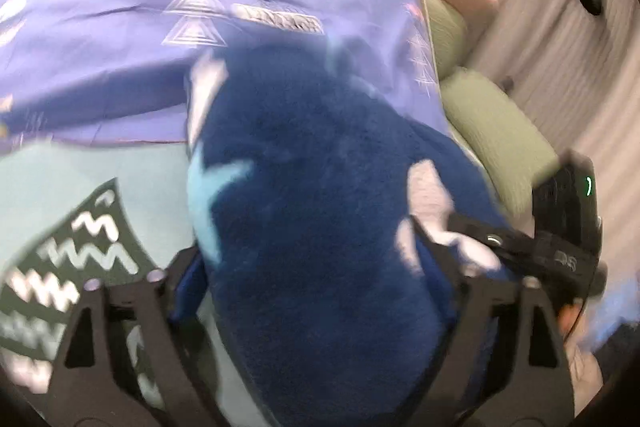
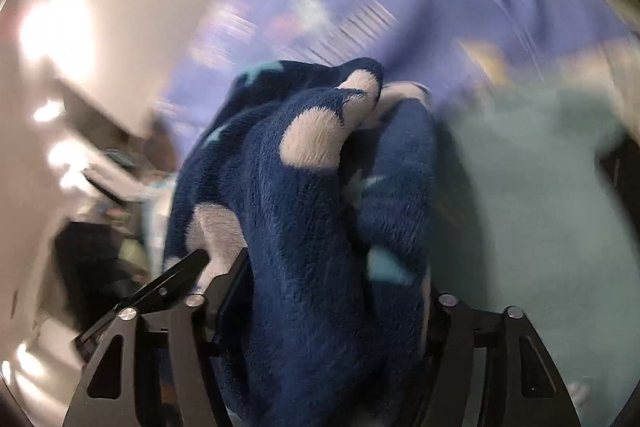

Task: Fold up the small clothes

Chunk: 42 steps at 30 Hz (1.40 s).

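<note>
Left wrist view: left gripper [image 1: 316, 267] has both fingers wrapped around a bunched navy fleece garment [image 1: 320, 187]; white and light-blue patches on it. Jaws are pinching the fleece, cloth fills the gap. Garment is lifted off the purple patterned bedspread [image 1: 160, 7], which lies behind it. A mint-green cloth with a dark zigzag print [image 1: 80, 235] lies on the bed, lower left. Green cushions [image 1: 492, 131] sit off the bed's right edge. The other gripper's body is visible at far right, touching the same fleece. Frame is motion-blurred.

Right wrist view: right gripper [image 2: 320, 291] is also clamped on the navy fleece garment [image 2: 304, 211], fabric wadded thick between the fingers, white spots showing. Mint-green cloth [image 2: 520, 187] to the right, purple bedspread [image 2: 440, 7] beyond. Left side is blur and glare; can't tell what's there.

Progress, my read: early. Fleece is a crumpled bundle held in the air by both grippers, no flat panel, no crease visible. Left to do: shake or spread it out on the bed, then make the folds. Can't tell whether the mint cloth is already folded.
</note>
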{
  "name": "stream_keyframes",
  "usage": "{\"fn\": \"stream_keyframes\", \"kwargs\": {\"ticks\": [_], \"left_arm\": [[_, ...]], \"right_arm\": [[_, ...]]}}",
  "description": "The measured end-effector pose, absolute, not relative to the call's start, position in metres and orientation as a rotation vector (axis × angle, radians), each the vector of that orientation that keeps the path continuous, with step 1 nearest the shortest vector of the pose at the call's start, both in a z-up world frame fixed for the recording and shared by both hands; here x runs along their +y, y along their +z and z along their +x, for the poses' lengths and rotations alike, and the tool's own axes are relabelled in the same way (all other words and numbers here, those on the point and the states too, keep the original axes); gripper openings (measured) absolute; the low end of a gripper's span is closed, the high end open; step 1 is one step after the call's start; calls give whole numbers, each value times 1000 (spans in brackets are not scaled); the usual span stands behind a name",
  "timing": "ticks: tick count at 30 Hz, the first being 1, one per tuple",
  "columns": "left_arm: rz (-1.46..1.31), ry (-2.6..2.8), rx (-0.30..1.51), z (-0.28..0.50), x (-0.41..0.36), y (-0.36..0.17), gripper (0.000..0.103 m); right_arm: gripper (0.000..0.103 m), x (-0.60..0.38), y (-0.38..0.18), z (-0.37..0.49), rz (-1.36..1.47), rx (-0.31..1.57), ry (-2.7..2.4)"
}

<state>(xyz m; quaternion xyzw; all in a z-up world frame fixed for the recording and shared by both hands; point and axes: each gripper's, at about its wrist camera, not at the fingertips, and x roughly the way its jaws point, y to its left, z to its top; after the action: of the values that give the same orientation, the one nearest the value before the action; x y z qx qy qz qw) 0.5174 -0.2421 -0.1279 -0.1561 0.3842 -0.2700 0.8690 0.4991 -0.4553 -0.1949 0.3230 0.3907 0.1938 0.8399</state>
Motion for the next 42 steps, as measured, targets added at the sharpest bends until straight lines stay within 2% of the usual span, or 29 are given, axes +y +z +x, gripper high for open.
{"fn": "stream_keyframes", "kwargs": {"ticks": [1,2,6,11,16,20,27,35,42], "left_arm": [[-384,-602,823,521,-236,-131,96],[-413,-630,851,524,-233,-134,97],[-317,-568,800,508,-238,-116,97],[-300,-562,787,470,-221,-91,95],[-117,-566,716,392,-202,-52,95],[-10,-540,627,315,-187,-20,96],[23,-439,483,193,-156,36,101],[159,-351,450,87,-147,36,101],[127,-337,463,43,-124,31,101]], "right_arm": [[80,-461,-206,493,765,736,444],[80,-463,-204,490,771,722,461],[87,-453,-183,475,632,734,358],[87,-454,-160,429,613,742,241],[88,-434,-126,359,351,735,89],[89,-385,-88,273,128,657,-11],[92,-342,-35,161,196,527,-77],[92,-302,-19,65,232,513,-37],[92,-280,-24,26,184,523,-73]]}}
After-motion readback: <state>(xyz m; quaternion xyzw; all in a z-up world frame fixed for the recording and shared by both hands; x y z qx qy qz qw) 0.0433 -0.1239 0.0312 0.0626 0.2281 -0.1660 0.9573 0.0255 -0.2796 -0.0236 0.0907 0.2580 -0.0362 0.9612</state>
